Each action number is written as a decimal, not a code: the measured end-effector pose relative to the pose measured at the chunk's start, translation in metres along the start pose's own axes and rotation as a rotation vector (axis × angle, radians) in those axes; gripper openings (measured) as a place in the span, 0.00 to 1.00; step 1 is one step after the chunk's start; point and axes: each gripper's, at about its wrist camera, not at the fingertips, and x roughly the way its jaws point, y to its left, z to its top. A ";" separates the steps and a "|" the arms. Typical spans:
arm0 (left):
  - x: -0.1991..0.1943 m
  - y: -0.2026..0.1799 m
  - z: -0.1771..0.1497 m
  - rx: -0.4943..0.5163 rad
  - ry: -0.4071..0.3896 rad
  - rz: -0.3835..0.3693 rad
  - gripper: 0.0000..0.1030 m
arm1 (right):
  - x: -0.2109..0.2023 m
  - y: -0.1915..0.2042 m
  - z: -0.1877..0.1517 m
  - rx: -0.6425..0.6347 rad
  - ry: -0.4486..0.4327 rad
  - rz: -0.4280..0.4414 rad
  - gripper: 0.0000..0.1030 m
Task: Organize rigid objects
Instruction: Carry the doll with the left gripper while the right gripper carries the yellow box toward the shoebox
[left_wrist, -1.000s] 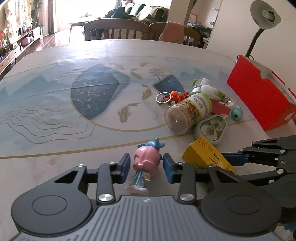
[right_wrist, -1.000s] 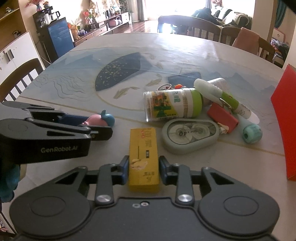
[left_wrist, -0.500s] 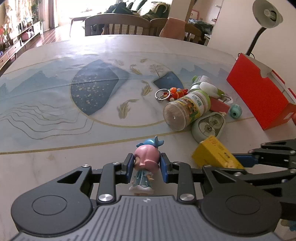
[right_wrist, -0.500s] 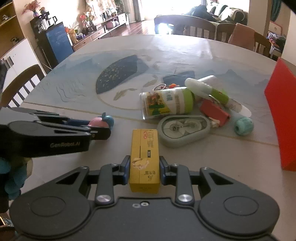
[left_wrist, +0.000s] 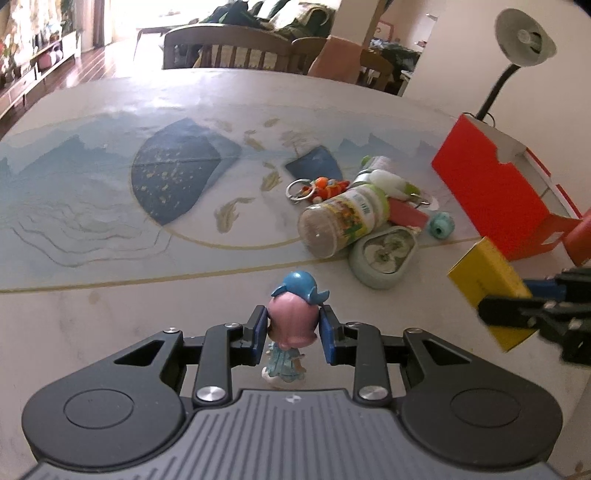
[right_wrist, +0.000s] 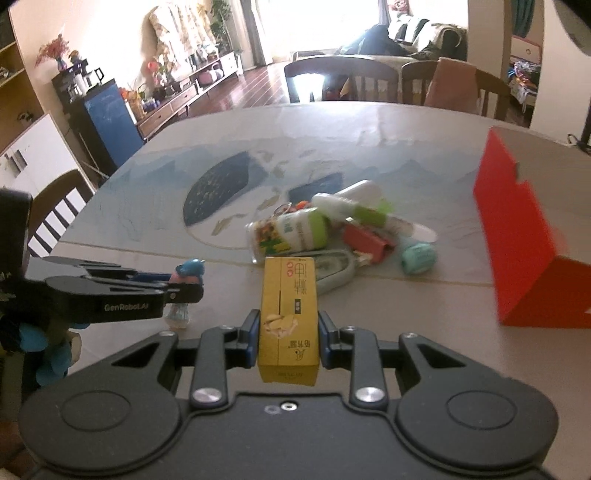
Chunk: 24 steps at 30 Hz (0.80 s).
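A small figurine (left_wrist: 293, 325) with a pink head and blue cap stands on the table; my left gripper (left_wrist: 293, 330) is shut on its head. The same figurine (right_wrist: 184, 284) shows in the right wrist view between the left gripper's fingers. My right gripper (right_wrist: 288, 334) is shut on a yellow box (right_wrist: 289, 314), held lifted above the table. That yellow box (left_wrist: 487, 288) appears at the right in the left wrist view. Past both lies a heap: a clear jar with a green lid (left_wrist: 343, 221), a grey-green oval case (left_wrist: 386, 254), a red clip (right_wrist: 367, 240), a teal ball (right_wrist: 417, 258), a keyring charm (left_wrist: 317, 186).
An open red cardboard box (left_wrist: 491, 192) stands at the table's right side, beside a desk lamp (left_wrist: 521, 40). White and green bottles (right_wrist: 354, 206) lie on the heap. Chairs line the far table edge (left_wrist: 236, 51). Bare patterned tablecloth (left_wrist: 110, 192) spreads to the left.
The left gripper's pads closed onto the figurine's head. The right gripper rose with the yellow box, which left the table and swung toward the red box.
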 end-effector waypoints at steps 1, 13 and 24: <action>-0.001 -0.002 0.000 0.006 0.000 0.001 0.28 | -0.005 -0.003 0.001 0.003 -0.009 -0.004 0.28; -0.025 -0.043 0.029 0.044 -0.050 -0.094 0.28 | -0.048 -0.048 0.010 0.059 -0.098 -0.074 0.28; -0.019 -0.124 0.079 0.166 -0.042 -0.210 0.28 | -0.074 -0.102 0.026 0.091 -0.170 -0.172 0.28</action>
